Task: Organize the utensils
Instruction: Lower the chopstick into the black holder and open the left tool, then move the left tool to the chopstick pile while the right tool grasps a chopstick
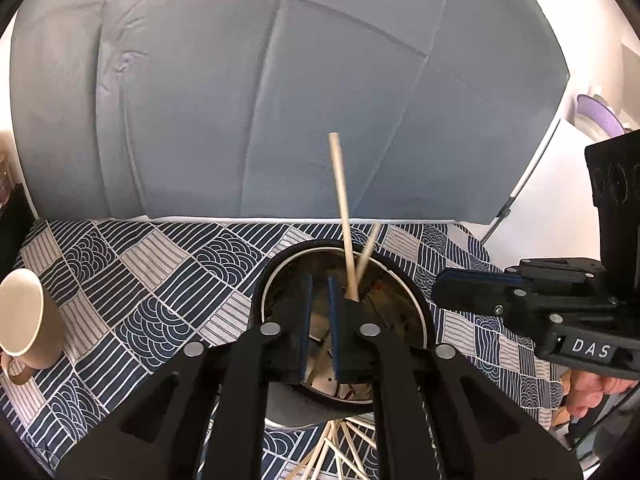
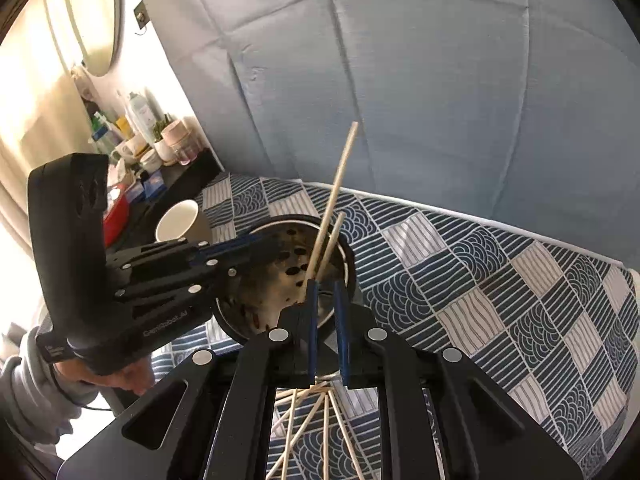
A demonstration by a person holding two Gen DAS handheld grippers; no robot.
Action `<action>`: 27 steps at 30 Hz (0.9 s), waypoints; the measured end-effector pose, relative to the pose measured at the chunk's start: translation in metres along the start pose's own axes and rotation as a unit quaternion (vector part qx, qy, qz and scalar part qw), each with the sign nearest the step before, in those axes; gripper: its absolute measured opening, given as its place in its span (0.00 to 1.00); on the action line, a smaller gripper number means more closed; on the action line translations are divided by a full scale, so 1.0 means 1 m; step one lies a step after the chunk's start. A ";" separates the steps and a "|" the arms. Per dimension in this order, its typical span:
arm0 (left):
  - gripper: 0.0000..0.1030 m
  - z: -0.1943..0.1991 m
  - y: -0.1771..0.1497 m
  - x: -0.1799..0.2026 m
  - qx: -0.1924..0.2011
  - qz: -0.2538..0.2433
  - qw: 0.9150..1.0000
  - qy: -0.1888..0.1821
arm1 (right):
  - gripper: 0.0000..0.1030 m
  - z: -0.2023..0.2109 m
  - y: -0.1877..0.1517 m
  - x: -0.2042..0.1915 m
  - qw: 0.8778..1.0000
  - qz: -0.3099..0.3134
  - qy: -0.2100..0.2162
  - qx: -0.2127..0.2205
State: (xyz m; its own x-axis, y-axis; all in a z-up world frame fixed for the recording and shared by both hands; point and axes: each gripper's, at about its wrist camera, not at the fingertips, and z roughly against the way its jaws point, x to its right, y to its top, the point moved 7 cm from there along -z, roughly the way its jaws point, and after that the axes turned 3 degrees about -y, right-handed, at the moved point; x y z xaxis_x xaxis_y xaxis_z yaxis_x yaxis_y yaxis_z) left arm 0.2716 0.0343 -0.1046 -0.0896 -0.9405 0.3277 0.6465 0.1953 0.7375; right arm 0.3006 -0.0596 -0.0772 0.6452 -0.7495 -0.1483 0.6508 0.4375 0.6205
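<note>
A round metal utensil holder (image 1: 400, 292) with a perforated wall stands on the patterned cloth; it also shows in the right wrist view (image 2: 280, 248). Two wooden chopsticks (image 1: 342, 200) stand tilted in it, also seen from the right (image 2: 334, 196). My left gripper (image 1: 320, 280) hangs over the holder's mouth, jaws a little apart and empty. My right gripper (image 2: 326, 284) is also over the holder, jaws a little apart with nothing between them, the chopsticks just beside its left finger. Several loose chopsticks (image 2: 316, 420) lie crossed on the cloth below the grippers.
A beige mug (image 1: 28, 320) stands at the left, also in the right wrist view (image 2: 180, 222). A blue-grey padded backrest (image 1: 280, 100) rises behind the table. A side shelf with bottles and jars (image 2: 140, 132) is at the far left.
</note>
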 end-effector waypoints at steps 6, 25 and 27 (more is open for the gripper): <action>0.31 0.010 0.002 0.002 0.006 -0.008 1.000 0.007 | 0.10 0.006 -0.003 0.010 1.000 -0.018 -0.010 0.004; 0.69 0.041 -0.024 -0.020 -0.054 -0.050 0.996 0.058 | 0.51 0.022 -0.033 0.022 0.999 -0.031 -0.027 -0.006; 0.74 0.043 -0.037 -0.027 -0.066 -0.049 0.995 0.061 | 0.56 0.020 -0.041 0.024 0.999 -0.029 -0.031 -0.009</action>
State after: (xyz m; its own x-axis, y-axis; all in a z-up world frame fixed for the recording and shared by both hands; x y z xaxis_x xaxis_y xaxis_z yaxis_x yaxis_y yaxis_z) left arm 0.2175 0.0648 -0.1151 -0.0705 -0.9816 0.1777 0.7330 0.0698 0.6766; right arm 0.2812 -0.1055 -0.0904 0.5804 -0.8031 -0.1350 0.6937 0.4007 0.5985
